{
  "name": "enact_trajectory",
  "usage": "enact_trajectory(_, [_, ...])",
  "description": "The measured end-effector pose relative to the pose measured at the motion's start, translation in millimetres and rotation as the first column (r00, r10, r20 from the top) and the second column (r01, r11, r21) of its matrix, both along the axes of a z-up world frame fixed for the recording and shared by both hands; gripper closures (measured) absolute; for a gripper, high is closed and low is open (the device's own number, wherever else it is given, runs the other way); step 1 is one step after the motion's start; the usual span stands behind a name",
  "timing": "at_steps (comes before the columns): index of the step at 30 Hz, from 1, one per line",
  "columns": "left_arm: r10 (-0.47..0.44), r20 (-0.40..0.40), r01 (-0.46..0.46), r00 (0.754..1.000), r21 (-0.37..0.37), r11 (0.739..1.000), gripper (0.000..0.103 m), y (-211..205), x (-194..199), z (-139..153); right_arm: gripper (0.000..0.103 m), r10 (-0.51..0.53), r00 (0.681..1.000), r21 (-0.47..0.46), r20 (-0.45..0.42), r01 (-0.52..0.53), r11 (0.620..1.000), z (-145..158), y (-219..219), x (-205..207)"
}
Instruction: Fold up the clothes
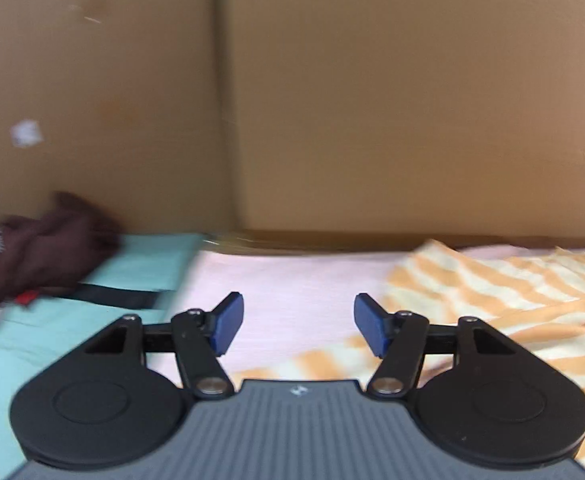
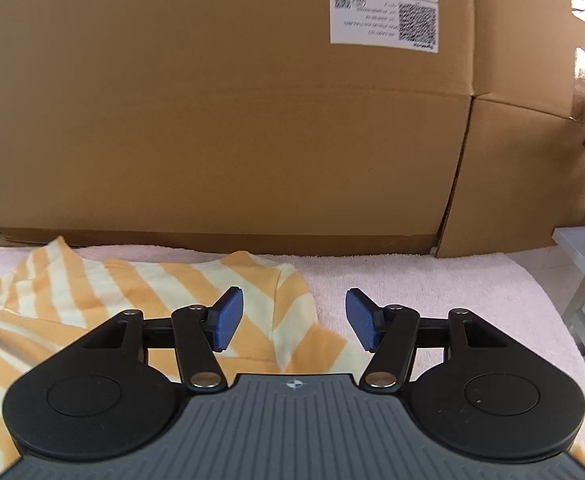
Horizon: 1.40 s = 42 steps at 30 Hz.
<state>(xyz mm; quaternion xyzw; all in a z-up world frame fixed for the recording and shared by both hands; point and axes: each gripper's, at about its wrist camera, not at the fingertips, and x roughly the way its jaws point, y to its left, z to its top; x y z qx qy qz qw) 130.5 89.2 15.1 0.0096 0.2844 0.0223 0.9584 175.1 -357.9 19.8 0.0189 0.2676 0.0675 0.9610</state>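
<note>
An orange-and-cream striped garment (image 1: 512, 300) lies rumpled on a pale pink towel (image 1: 292, 280). In the left wrist view it spreads to the right of my left gripper (image 1: 298, 326), which hangs above the towel, open, with nothing between its blue pads (image 1: 228, 322). In the right wrist view the striped garment (image 2: 112, 292) fills the left and centre. My right gripper (image 2: 294, 320) hovers over its right edge, open and empty, its left pad (image 2: 228, 318) above the cloth.
Large cardboard boxes (image 2: 252, 120) stand as a wall right behind the towel. At left a teal cloth (image 1: 144, 264) carries a dark brown crumpled garment (image 1: 48, 248). A white side table (image 2: 584, 264) stands at the right edge of the pink towel (image 2: 432, 280).
</note>
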Motion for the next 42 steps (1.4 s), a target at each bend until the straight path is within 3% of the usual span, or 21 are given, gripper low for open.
enact_trajectory(3, [-0.060,-0.057,0.058,0.997,-0.035,0.998,0.045,-48,42,-29,0.047,0.009,0.999,0.002,-0.038,-0.009,1.000,-12,5,27])
enact_trajectory(5, [-0.075,-0.077,0.071,0.994,-0.057,0.996,0.047,-70,64,-43,0.065,0.053,0.995,0.031,-0.079,-0.051,0.998,-17,6,38])
enact_trajectory(6, [-0.076,-0.085,0.071,0.994,-0.055,0.996,0.048,-76,74,-49,0.087,0.073,0.993,0.036,-0.093,-0.070,0.997,-19,7,41])
enact_trajectory(7, [-0.079,-0.093,0.075,0.993,-0.041,0.996,0.049,-81,82,-54,0.093,0.083,0.992,0.029,-0.097,-0.081,0.996,-20,9,42])
enact_trajectory(10, [-0.060,-0.097,0.061,0.993,0.004,0.998,0.050,-88,100,-66,0.095,0.088,0.993,-0.019,-0.081,-0.090,0.996,-18,14,46])
enact_trajectory(13, [-0.032,-0.076,0.031,0.997,-0.012,0.999,0.048,-84,114,-68,0.096,0.055,0.996,-0.024,-0.073,-0.057,0.998,-13,14,60])
enact_trajectory(18, [0.015,-0.020,-0.014,1.000,0.035,0.999,0.034,-75,121,-74,0.095,-0.003,0.997,-0.066,-0.081,-0.003,0.998,-25,21,81])
enact_trajectory(20, [0.020,-0.026,-0.020,0.999,-0.015,1.000,0.032,-66,123,-73,0.094,-0.009,0.998,-0.118,-0.063,0.001,0.993,-25,28,77])
enact_trajectory(22, [0.033,-0.029,-0.034,0.999,-0.035,0.999,0.032,-60,126,-72,0.086,-0.021,0.999,-0.144,-0.047,0.014,0.990,-22,32,68])
enact_trajectory(24, [0.037,-0.029,-0.038,0.999,-0.040,0.999,0.032,-58,127,-72,0.080,-0.011,1.000,-0.118,-0.020,0.008,0.993,-11,31,57])
enact_trajectory(26, [0.020,-0.029,-0.021,0.999,-0.034,0.999,0.032,-57,124,-71,0.068,0.010,1.000,-0.092,0.005,-0.009,0.996,1,32,53])
enact_trajectory(28, [-0.005,-0.006,0.005,1.000,-0.040,0.999,0.039,-55,118,-66,0.056,0.037,0.999,-0.070,0.015,-0.036,0.997,13,35,55])
enact_trajectory(32, [-0.032,0.057,0.036,0.998,-0.082,0.996,0.041,-51,110,-57,0.057,0.108,0.992,-0.078,-0.065,-0.113,0.991,10,47,79])
enact_trajectory(37, [-0.017,-0.023,0.016,1.000,-0.043,0.999,0.038,-57,124,-71,0.056,0.124,0.982,-0.123,-0.142,-0.142,0.982,-15,54,95])
enact_trajectory(38, [-0.012,-0.024,0.011,1.000,-0.041,0.999,0.037,-57,124,-71,0.057,0.130,0.981,-0.123,-0.142,-0.148,0.981,-18,55,94])
enact_trajectory(39, [-0.005,-0.026,0.004,1.000,-0.036,0.999,0.035,-57,125,-72,0.065,0.137,0.981,-0.124,-0.134,-0.154,0.980,-18,55,92])
enact_trajectory(40, [0.009,-0.025,-0.009,1.000,-0.026,1.000,0.032,-58,126,-72,0.087,0.142,0.982,-0.125,-0.127,-0.157,0.980,-17,55,91])
enact_trajectory(41, [0.020,-0.019,-0.021,1.000,-0.026,0.999,0.033,-58,126,-72,0.098,0.132,0.985,-0.128,-0.115,-0.147,0.981,-15,55,89])
enact_trajectory(42, [0.029,-0.014,-0.029,0.999,-0.029,0.999,0.033,-57,127,-71,0.100,0.107,0.990,-0.126,-0.097,-0.118,0.985,-14,55,87])
